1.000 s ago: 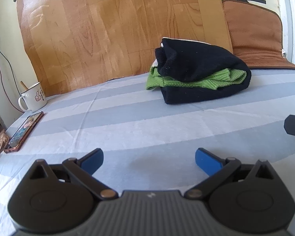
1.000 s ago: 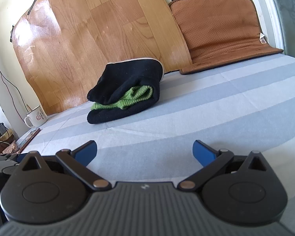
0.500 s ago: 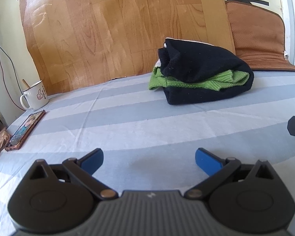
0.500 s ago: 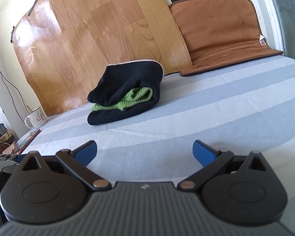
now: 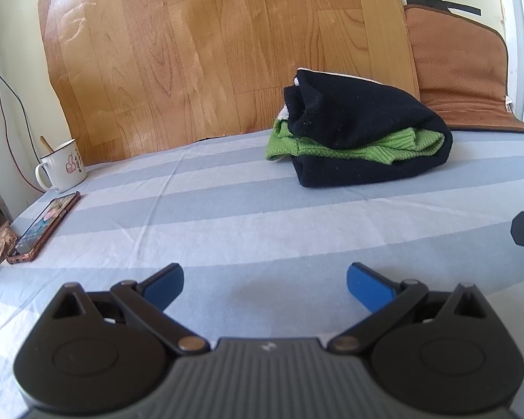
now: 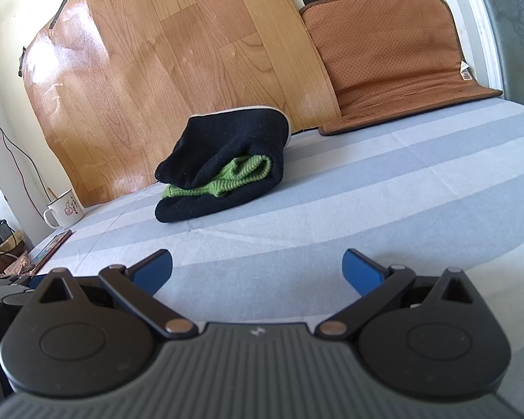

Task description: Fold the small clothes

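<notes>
Apparently finished: black garment [image 5: 363,129] lying folded around green knit [image 5: 335,152] at far sheet [image 5: 227,216]; left gripper [image 5: 264,281] and right gripper [image 6: 257,268] hovering near, jaws spread, gripping nothing.

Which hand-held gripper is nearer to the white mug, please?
Left. The left hand-held gripper sits on the mug's side of the sheet, with the white mug ahead to its left. The right hand-held gripper is beside it, farther away.
</notes>
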